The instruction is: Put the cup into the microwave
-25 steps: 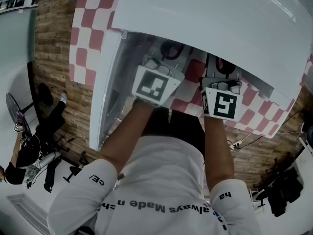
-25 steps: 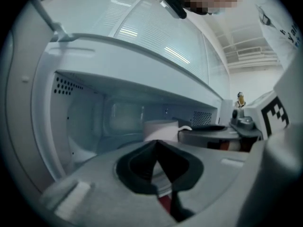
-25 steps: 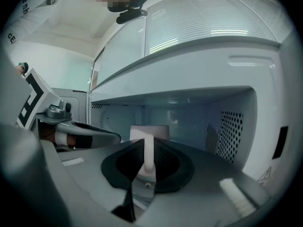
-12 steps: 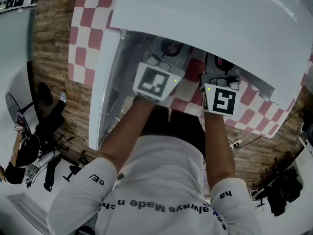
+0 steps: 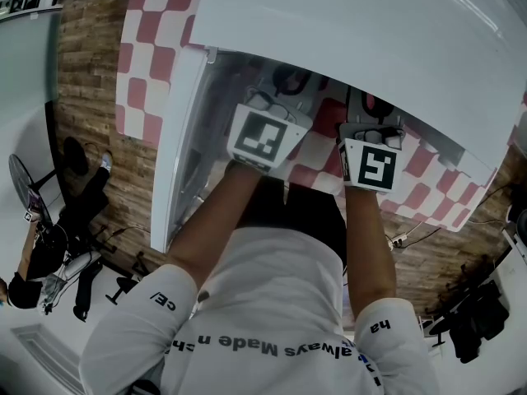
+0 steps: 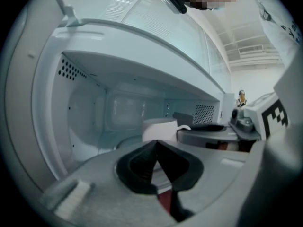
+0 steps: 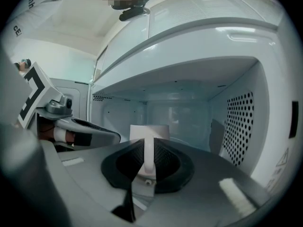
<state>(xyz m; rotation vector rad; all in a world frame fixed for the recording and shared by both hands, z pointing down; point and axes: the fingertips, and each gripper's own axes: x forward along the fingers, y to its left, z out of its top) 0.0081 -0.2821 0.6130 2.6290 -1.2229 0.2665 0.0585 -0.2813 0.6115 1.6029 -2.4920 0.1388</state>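
Observation:
The white cup (image 7: 149, 131) stands inside the open white microwave (image 5: 370, 48), seen past the jaws in the right gripper view. My right gripper (image 7: 147, 148) is shut on the cup's handle (image 7: 148, 157), which shows as a white strip between the dark pads. In the left gripper view the cup (image 6: 159, 128) sits just beyond my left gripper (image 6: 156, 144), whose jaws are shut with nothing between them. The right gripper (image 6: 210, 132) reaches in beside it from the right. In the head view both grippers (image 5: 265, 136) (image 5: 370, 163) are at the microwave's mouth and the cup is hidden.
The microwave door (image 5: 177, 138) swings open to the left. The cavity has a perforated right wall (image 7: 241, 117) and a back wall (image 7: 180, 112) close behind the cup. A pink and white checked cloth (image 5: 152, 48) covers the surface under the microwave.
Both grippers have edged slightly forward toward the microwave opening. The right gripper keeps its hold on the cup's handle.

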